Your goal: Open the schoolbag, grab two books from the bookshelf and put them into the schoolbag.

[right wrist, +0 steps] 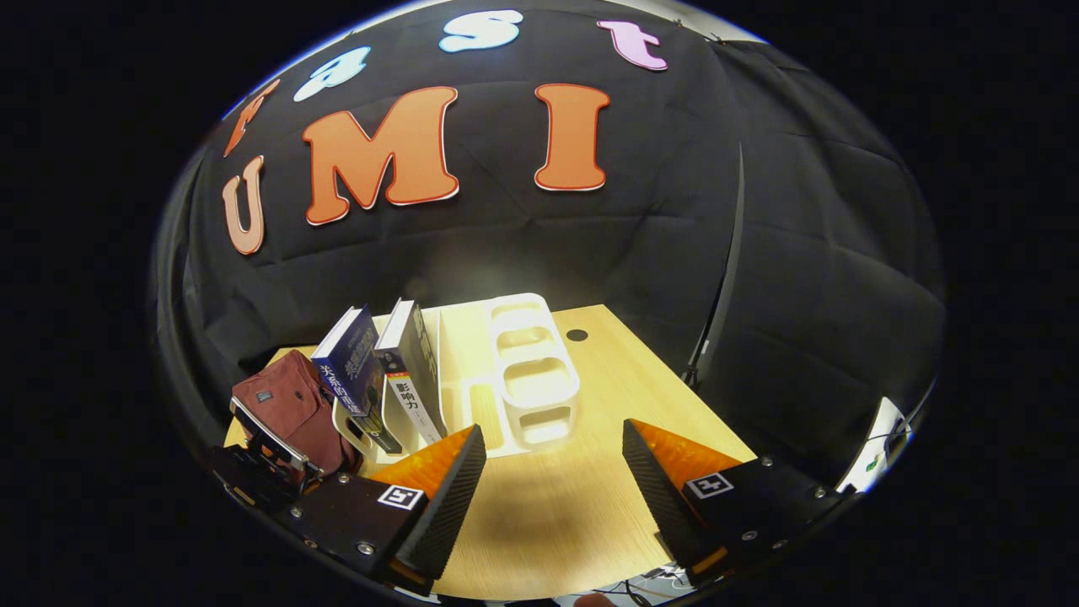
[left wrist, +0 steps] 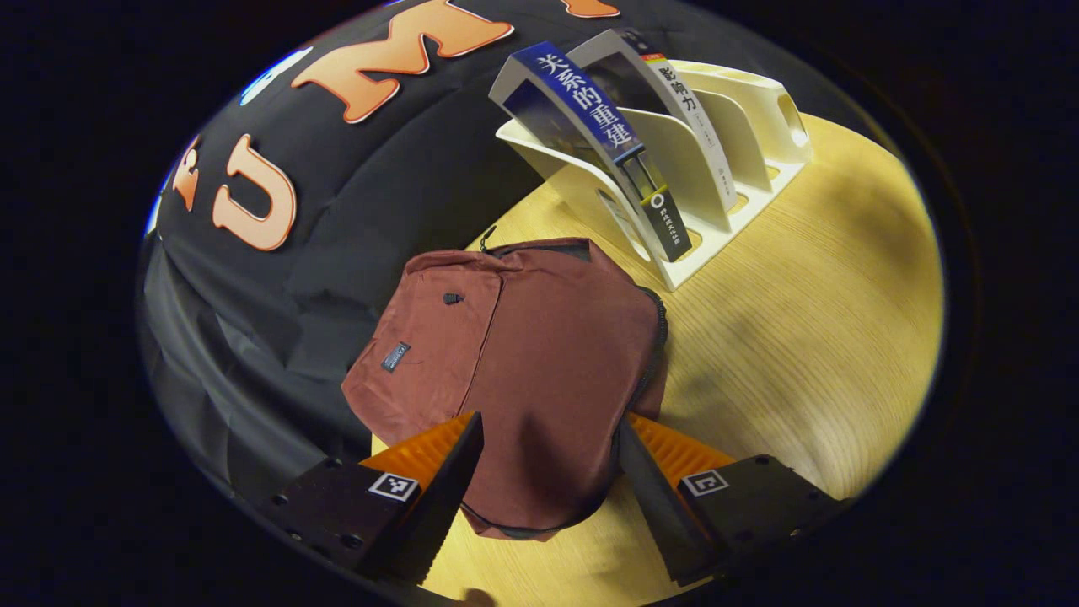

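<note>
In my left gripper view, the left gripper (left wrist: 548, 472) hangs with its fingers spread wide over the near end of the maroon schoolbag (left wrist: 514, 362), which lies flat and zipped on the wooden table (left wrist: 809, 337). Just beyond the bag stands the white bookshelf (left wrist: 716, 160), holding the blue book (left wrist: 590, 126) and the white-spined book (left wrist: 674, 110), both leaning in neighbouring slots. In my right gripper view, the right gripper (right wrist: 552, 485) is also spread, holding nothing, over bare tabletop with the bookshelf just ahead and the schoolbag off to its left.
</note>
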`<state>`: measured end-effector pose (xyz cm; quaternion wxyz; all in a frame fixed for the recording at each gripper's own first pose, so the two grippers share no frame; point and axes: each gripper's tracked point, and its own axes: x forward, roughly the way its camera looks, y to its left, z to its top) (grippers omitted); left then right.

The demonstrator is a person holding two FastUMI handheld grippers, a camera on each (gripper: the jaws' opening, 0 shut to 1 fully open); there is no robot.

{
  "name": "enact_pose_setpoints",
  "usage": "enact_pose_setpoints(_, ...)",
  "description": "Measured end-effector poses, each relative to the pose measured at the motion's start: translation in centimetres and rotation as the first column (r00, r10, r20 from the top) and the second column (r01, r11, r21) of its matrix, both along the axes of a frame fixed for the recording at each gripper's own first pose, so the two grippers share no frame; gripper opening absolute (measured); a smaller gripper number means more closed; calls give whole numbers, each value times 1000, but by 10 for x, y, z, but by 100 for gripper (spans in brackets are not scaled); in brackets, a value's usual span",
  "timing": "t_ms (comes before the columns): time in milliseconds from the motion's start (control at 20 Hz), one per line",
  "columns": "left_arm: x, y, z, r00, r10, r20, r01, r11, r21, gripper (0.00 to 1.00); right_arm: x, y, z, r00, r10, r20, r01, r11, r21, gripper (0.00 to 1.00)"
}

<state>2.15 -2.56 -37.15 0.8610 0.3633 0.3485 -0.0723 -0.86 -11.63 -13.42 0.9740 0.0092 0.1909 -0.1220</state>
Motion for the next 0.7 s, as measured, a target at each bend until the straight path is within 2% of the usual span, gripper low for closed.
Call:
enact_pose_setpoints(100, -2, -3, -4, 1000, -11, -22, 11, 1000, 0, 97, 3, 1, 2, 1000, 8, 3, -8, 1000, 1, 97)
enact_pose_setpoints(300, -2, -12, -7, 998, -46, -33, 46, 999, 5, 67, 6, -1, 5, 1000, 13, 7, -13, 1000, -4, 97)
enact_pose_setpoints(350, -3, -12, -8, 998, -51, -34, 52, 999, 10, 50, 7, -1, 5, 1000, 14, 6, -14, 1000, -3, 97)
enact_pose_setpoints(400, -4, -15, -8, 997, -64, -41, 64, 998, 10, 47, 7, -2, 4, 1000, 16, 4, -16, 1000, -3, 97)
enact_pose_setpoints(450, -4, -18, -11, 996, -76, -55, 76, 997, 8, 37, 7, -3, 4, 1000, 18, 3, -18, 1000, -4, 97)
enact_pose_setpoints(500, -7, -17, -15, 994, -81, -77, 84, 996, 25, 38, 9, -4, 4, 1000, 20, 4, -20, 1000, -5, 97)
enact_pose_setpoints(550, -6, -17, -16, 993, -90, -82, 93, 995, 41, 2, 10, -4, 5, 1000, 23, 5, -23, 1000, -2, 97)
enact_pose_setpoints(600, -3, -17, -16, 993, -87, -75, 91, 995, 49, 6, 10, -4, 6, 1000, 26, 6, -26, 1000, 2, 97)
enact_pose_setpoints(700, -5, -16, -15, 994, -82, -69, 86, 994, 64, 2, 11, -5, 9, 999, 33, 16, -33, 999, 6, 97)
